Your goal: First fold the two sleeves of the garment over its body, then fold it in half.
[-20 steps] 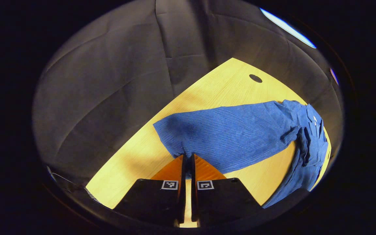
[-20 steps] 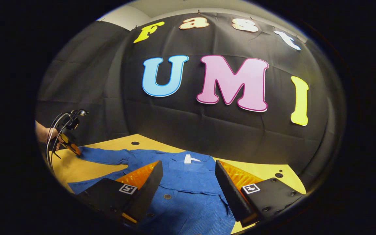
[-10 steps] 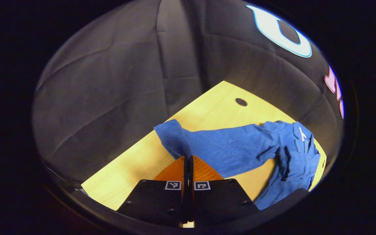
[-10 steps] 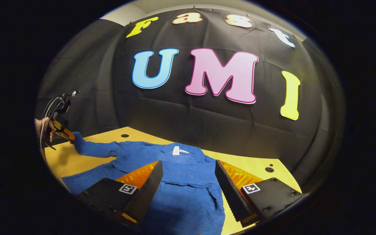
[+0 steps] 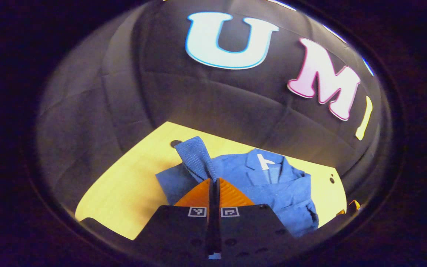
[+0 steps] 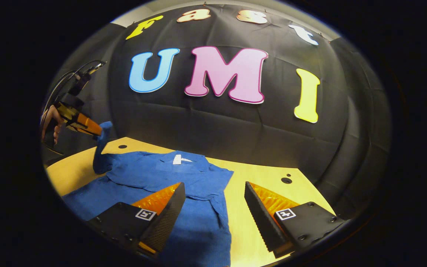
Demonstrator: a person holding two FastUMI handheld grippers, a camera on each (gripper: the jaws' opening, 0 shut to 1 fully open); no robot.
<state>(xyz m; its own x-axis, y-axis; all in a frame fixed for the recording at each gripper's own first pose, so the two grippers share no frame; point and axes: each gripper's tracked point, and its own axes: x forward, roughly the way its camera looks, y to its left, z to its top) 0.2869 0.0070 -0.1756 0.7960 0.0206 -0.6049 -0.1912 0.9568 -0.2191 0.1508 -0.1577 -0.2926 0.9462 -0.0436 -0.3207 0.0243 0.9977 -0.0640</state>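
One garment [image 6: 161, 174], two grippers and one table [image 6: 258, 174] are present. The garment is a blue collared shirt of ribbed, corduroy-like cloth with a white tag at the neck and a front placket; it lies on the flat, pale wood-grain table with its collar toward the booth wall at 12 o'clock and its hem toward 6 o'clock in the right gripper view, so its long axis runs 12 to 6. Three round holes show in the tabletop in that view, one at 10 o'clock of the collar and two at about 3 o'clock. The left gripper [image 5: 214, 180] has its fingers pressed together on one sleeve [image 5: 195, 155], pinching the cuff end; in the right gripper view this gripper [image 6: 96, 131], with the hand [image 6: 50, 120] holding it, sits at 9 o'clock, raised above the table, and the sleeve [image 6: 100, 152] hangs from it near upright down to the shoulder. The right gripper [image 6: 213, 187] stands spread wide, its ridged fingers apart above the shirt's lower body and bare table, gripping nothing.
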